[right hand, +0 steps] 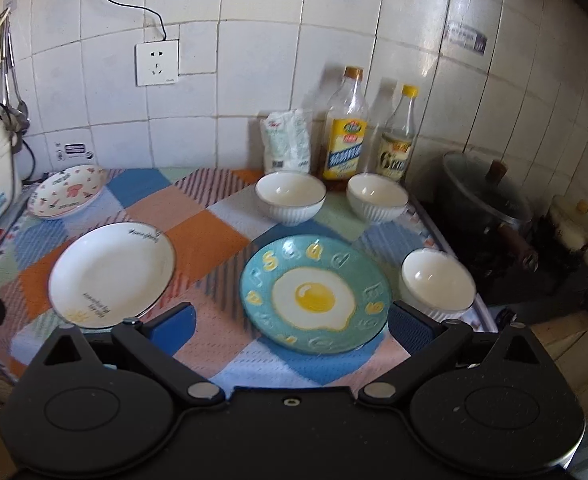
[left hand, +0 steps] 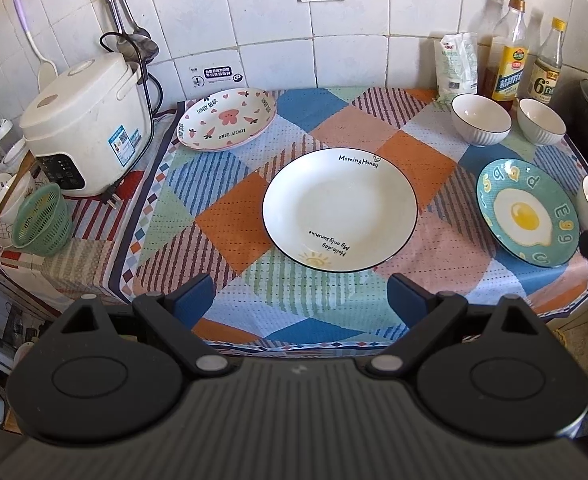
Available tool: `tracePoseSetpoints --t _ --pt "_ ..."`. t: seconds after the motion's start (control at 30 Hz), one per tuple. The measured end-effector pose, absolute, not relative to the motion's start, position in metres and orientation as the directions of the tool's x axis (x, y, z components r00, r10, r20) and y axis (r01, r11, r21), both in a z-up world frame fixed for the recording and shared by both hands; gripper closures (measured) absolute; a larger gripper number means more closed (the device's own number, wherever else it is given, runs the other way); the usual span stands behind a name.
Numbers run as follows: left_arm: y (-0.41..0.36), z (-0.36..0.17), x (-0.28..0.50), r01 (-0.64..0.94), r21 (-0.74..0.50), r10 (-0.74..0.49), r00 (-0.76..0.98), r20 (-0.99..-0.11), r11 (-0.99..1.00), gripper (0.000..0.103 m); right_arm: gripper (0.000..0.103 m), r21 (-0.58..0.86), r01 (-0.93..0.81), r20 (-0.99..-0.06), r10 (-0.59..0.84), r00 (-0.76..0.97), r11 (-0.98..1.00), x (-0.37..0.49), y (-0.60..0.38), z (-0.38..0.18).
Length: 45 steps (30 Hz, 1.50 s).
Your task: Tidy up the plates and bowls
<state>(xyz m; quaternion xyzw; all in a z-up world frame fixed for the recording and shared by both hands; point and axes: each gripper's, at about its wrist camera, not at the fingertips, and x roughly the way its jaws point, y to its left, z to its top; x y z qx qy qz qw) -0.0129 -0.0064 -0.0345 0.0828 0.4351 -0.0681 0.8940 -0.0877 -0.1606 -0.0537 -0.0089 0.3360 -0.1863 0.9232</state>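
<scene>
Nearest the left wrist camera, the left gripper (left hand: 301,294) hangs with its blue-padded jaws spread wide and empty, just short of the round white ceramic plate with a black rim and a small sun drawing (left hand: 340,210), which lies flat in the middle of the patchwork checked tablecloth (left hand: 221,232). The right gripper (right hand: 291,328) is equally wide and holds nothing; the teal ceramic plate with a fried-egg picture (right hand: 314,294) sits between its fingers' line of sight, with a white ribbed bowl (right hand: 438,284) just beside it to the right.

Further back stand two more white ribbed bowls (right hand: 289,198) near the sauce bottles (right hand: 344,128), and a pink-patterned plate with hearts (left hand: 227,124) beside the white rice cooker (left hand: 87,120).

All this crockery looks stiff, glazed, slippery and breakable — likely fairly heavy for a two-finger pinch. The sensible hold is the raised rim at the near edge, clamped top and underside — and lifted level, set down gently
</scene>
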Motion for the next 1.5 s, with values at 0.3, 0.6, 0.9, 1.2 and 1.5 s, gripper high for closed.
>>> tracePoseSetpoints --t 0.3,0.6,0.9,1.2,1.5 --pt "-0.003 -0.055 0.033 0.187 0.083 -0.049 0.61 -0.791 0.979 0.009 0.0 -0.127 0.197 -0.462 -0.234 0.855 0.972 -0.062 -0.166 -0.059" --pt "0.033 -0.122 0.11 0.144 -0.078 -0.143 0.526 -0.838 0.986 0.009 0.011 0.135 -0.022 -0.561 0.095 0.822 0.991 0.012 -0.148 -0.128" --pt "0.05 -0.182 0.155 0.143 -0.086 -0.145 0.481 -0.865 0.986 0.04 0.032 0.372 0.035 -0.638 0.228 0.735 0.927 0.058 -0.14 -0.197" --pt "0.05 -0.193 0.155 0.201 -0.149 -0.234 0.521 -0.821 0.968 0.084 0.083 0.412 0.081 -0.65 0.231 0.725 0.908 0.067 -0.15 -0.216" --pt "0.044 -0.197 0.159 0.245 -0.126 -0.239 0.516 -0.822 0.961 0.08 0.085 0.456 0.09 -0.661 0.269 0.7 0.886 0.075 -0.156 -0.222"
